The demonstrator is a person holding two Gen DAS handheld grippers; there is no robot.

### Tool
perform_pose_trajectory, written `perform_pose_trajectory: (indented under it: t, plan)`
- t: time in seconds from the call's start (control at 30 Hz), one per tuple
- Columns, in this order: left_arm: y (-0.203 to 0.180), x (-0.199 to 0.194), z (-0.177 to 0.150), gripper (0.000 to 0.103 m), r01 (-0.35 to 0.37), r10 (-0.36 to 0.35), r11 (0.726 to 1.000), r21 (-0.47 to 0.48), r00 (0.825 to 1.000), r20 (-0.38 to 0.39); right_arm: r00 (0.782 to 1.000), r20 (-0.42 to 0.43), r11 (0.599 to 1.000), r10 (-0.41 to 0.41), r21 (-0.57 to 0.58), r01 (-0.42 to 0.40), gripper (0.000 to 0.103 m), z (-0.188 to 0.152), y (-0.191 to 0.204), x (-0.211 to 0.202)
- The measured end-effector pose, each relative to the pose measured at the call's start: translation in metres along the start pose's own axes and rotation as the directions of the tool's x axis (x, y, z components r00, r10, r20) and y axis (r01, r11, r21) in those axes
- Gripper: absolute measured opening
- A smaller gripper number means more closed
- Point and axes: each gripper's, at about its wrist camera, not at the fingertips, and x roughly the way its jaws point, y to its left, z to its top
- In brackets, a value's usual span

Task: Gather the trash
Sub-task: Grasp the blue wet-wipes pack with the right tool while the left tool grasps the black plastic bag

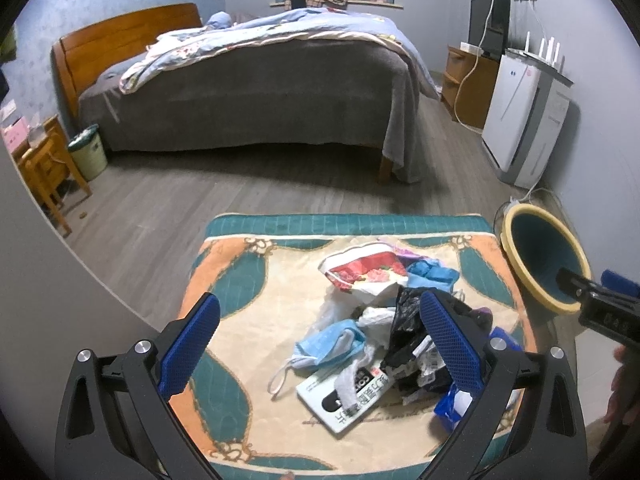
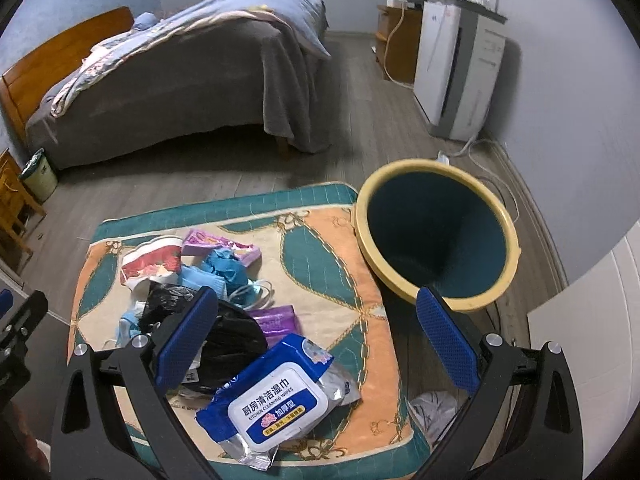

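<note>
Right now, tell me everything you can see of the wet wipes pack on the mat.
The wet wipes pack is a soft blue plastic pouch with silvery crimped ends and a white hinged lid, shut, printed "KITCHEN CLEANING WIPES" beside Chinese text. It looks crumpled and partly flattened. It lies label-up on the patterned mat, near its front edge, its upper left corner against the black plastic bag. Neither gripper touches it.

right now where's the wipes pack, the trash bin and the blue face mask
wipes pack (image 2: 276, 404): right wrist view, on its white lid
trash bin (image 2: 505, 276): right wrist view, on its yellow rim
blue face mask (image 1: 326, 343): left wrist view, on its pleated front
</note>
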Motion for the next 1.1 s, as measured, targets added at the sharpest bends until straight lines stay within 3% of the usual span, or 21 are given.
perform_pose_trajectory:
  t: [0.13, 0.3, 0.5, 0.63, 0.7, 0.73, 0.87, 0.97, 1.1]
  plan:
    - [0.003, -0.001, 0.000, 0.099, 0.029, -0.029, 1.000, -0.003, 0.999, 0.027, 0.997, -0.010, 0.998, 0.070, 0.005, -0.070, 0.098, -0.002, 0.001, 0.000]
    - [0.009, 0.002, 0.003, 0.099, 0.009, -0.009, 1.000, -0.013, 1.000, 0.027, 0.999, -0.023, 1.000, 0.029, 0.010, -0.029, 0.098, -0.005, -0.005, 0.009]
    - [0.006, 0.022, 0.001, 0.099, 0.007, -0.005, 0.999, 0.044, 0.998, -0.058, 0.983, -0.174, 0.997, 0.061, 0.062, -0.051, 0.098, -0.024, -0.018, 0.039]
    - [-0.009, 0.035, -0.007, 0.099, 0.024, -0.011, 0.992, 0.123, 0.994, -0.111, 0.965, -0.262, 0.997, -0.001, 0.077, 0.022, 0.097, -0.041, -0.024, 0.053]
    - [-0.013, 0.039, -0.011, 0.099, 0.053, -0.037, 0.990, 0.127, 0.991, -0.128, 0.958, -0.286, 0.994, 0.003, 0.102, 0.027, 0.083, -0.049, -0.029, 0.057]
    - [-0.014, 0.042, -0.012, 0.099, 0.069, -0.052, 0.990, 0.125, 0.989, -0.136, 0.954, -0.299, 0.993, 0.017, 0.120, 0.020, 0.082, -0.053, -0.032, 0.058]
    - [-0.017, 0.049, -0.013, 0.097, 0.089, -0.068, 0.987, 0.137, 0.986, -0.151, 0.930, -0.352, 0.980, 0.101, 0.195, -0.033, 0.075, -0.069, -0.041, 0.063]
    - [-0.024, 0.053, -0.013, 0.096, 0.120, -0.097, 0.985, 0.127, 0.980, -0.172, 0.898, -0.398, 0.965, 0.185, 0.248, -0.089, 0.074, -0.083, -0.040, 0.069]
    - [-0.043, 0.052, -0.016, 0.094, 0.140, -0.108, 0.972, 0.188, 0.979, -0.170, 0.854, -0.447, 0.948, 0.265, 0.283, -0.146, 0.060, -0.094, -0.032, 0.085]
